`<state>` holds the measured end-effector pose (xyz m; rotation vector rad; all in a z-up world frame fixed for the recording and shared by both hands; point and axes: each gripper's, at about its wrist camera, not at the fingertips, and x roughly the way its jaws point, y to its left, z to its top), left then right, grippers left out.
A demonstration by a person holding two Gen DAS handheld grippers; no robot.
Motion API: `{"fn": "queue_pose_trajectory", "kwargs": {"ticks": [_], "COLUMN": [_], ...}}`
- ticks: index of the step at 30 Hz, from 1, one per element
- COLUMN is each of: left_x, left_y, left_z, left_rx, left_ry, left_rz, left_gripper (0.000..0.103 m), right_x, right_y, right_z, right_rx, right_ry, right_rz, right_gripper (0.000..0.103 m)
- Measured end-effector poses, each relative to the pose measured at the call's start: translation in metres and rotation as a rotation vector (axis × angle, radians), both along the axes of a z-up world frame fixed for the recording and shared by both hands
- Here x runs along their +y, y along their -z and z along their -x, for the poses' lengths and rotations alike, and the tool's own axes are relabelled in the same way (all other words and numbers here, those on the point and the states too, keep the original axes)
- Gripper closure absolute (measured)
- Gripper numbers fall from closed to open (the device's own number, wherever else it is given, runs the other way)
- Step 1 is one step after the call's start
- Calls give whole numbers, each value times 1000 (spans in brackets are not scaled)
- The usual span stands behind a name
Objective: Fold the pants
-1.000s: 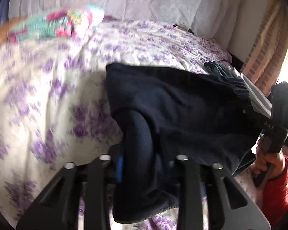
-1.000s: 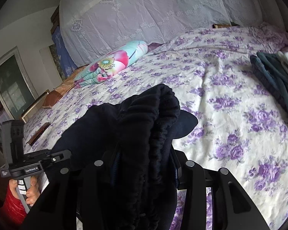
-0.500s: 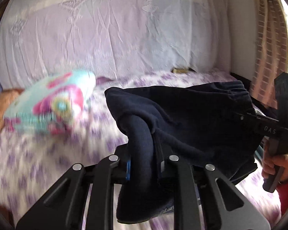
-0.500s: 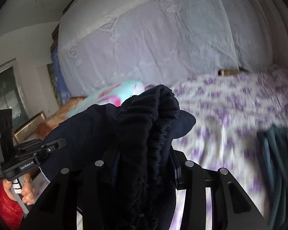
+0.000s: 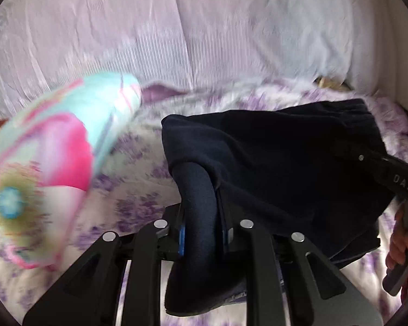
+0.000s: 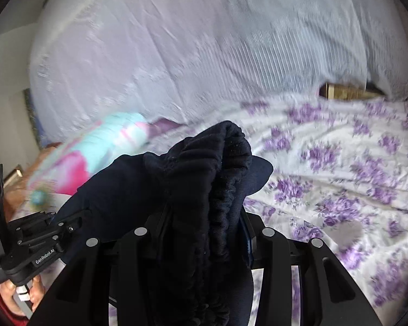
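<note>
A bed [image 6: 340,163] with a purple-flowered sheet lies ahead of both tools, a bright pillow [image 5: 54,163] ahead-left. The navy pants [image 5: 272,168] hang off the bed between them: the left tool [image 5: 201,233] clenches a rolled fold, the right tool [image 6: 206,233] clenches the bunched waistband.

This was a home bedroom. A bed [image 6: 340,168] with a white sheet printed in purple flowers filled the lower right of the right wrist view. A bright turquoise and pink bolster pillow [image 5: 54,163] lay at the left of the left wrist view. Pale lilac fabric [image 6: 190,40] hung across the upper part of both views, behind the bed.
</note>
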<state>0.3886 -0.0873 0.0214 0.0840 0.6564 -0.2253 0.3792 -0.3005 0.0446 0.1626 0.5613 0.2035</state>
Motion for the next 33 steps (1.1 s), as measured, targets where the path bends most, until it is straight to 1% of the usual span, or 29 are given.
{"fn": "queue_pose_trajectory", "kwargs": {"ticks": [1,2,3,4,5,6,7,8,9,10,11,13,15,16,17,18,19,22,24,25,26,28,29,32,33], "left_x": [-2,-6,-8,-6,-4,-1,4,7,8,11,13,12,5,1,-5,-8,-9,-10,-7,-6,-3,0,2,6,8], "left_y": [7,18,29,33,40,43,42,42,44,45,43,37,31,28,24,19,16,-1,-13,-18,-26,-36,-39,-42,-42], "left_z": [-5,-11,-13,-15,-16,-17,-20,-20,-18,-17,-13,1,23,35,54,69,79,124,151,160,170,184,190,200,203], "left_rx": [11,25,30,37,52,61,63,67,76,80,78,51,3,-22,-67,-98,-115,-175,-215,-223,-224,-223,-224,-216,-214], "left_ry": [2,1,-13,-19,-29,-56,-97,-126,-152,-164,-168,-184,-165,-154,-146,-141,-130,-67,-71,-80,-93,-109,-114,-130,-136], "left_rz": [-10,-41,-80,-90,-97,-106,-109,-112,-115,-109,-103,-124,-167,-189,-224,-238,-237,-180,-133,-112,-86,-48,-33,-14,-14], "left_gripper": [86,81,74,64,51,44,28,15,11,10,10,10,10,10,10,10,10,9,5,5,5,5,5,5,5], "right_x": [-2,-7,-14,-19,-27,-38,-43,-45,-44,-41,-39,-38,-33,-33,-30,-28,-27,-17,-9,-4,4,16,26,44,46], "right_y": [10,24,35,45,55,63,65,65,64,60,51,39,33,32,32,32,33,32,26,22,18,12,10,11,12], "right_z": [-8,-17,-23,-28,-32,-35,-35,-35,-33,-27,-15,7,26,31,41,48,58,94,122,133,148,167,179,194,196], "right_rx": [25,73,112,148,187,221,237,248,243,229,192,125,98,92,83,74,67,45,6,-14,-42,-83,-107,-124,-122], "right_ry": [12,32,50,68,80,81,81,86,90,102,137,181,197,203,207,213,220,223,240,255,268,294,308,324,323], "right_rz": [2,-4,-14,-25,-49,-117,-162,-172,-158,-136,-110,-93,-60,-46,-33,-26,-21,-28,-19,-10,7,41,78,146,147], "right_gripper": [61,60,52,43,39,33,29,29,29,29,29,27,24,24,24,24,24,24,24,21,19,7,4,4,4]}}
